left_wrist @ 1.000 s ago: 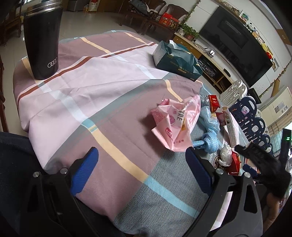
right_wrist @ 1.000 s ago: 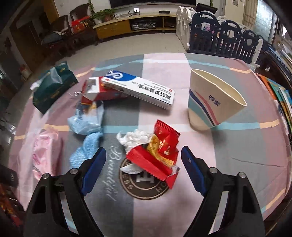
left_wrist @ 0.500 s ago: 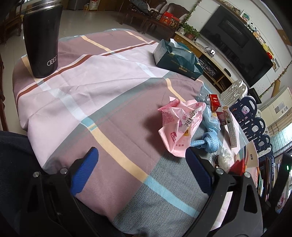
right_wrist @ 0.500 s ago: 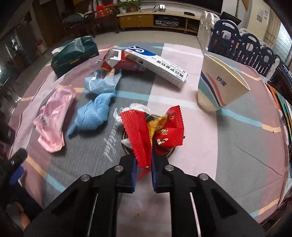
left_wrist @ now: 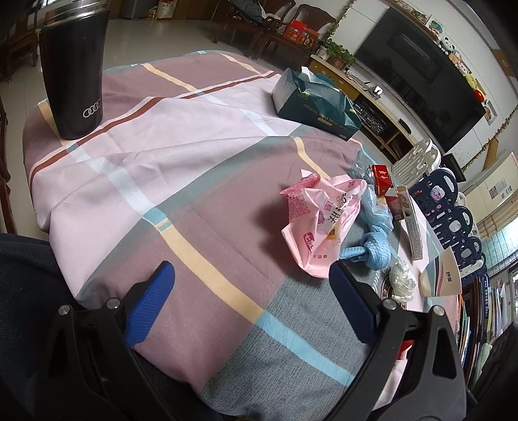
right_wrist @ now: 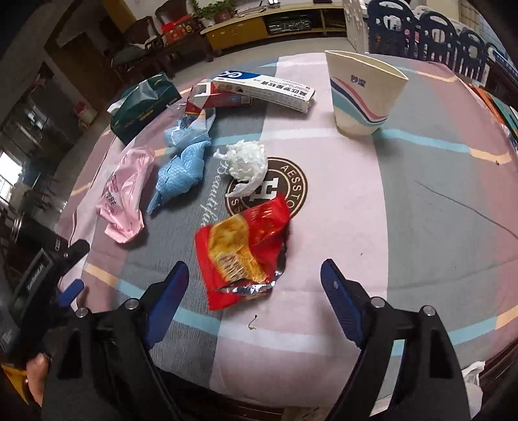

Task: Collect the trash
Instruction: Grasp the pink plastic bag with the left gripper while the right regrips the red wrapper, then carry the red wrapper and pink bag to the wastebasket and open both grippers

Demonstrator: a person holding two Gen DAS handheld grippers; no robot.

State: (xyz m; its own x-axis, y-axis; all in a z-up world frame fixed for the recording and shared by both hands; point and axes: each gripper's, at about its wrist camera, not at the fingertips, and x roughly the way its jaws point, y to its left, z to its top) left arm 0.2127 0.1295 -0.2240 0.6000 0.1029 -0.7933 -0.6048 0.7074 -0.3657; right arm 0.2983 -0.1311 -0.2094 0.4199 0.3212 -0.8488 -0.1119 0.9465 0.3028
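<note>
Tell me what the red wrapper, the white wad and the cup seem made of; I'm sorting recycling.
Red wrapper: probably metallised plastic film, glossy, with a silvery lining at the torn edge. White wad: looks like thin crumpled plastic or tissue, hard to tell which. Cup: likely paper, matte, printed with stripes and flattened out of round.

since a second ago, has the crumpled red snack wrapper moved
Yes. The crumpled red snack wrapper has slid off the round brown logo printed on the cloth, toward the camera.

Tiled floor — wall TV, low cabinet, daylight.
</note>
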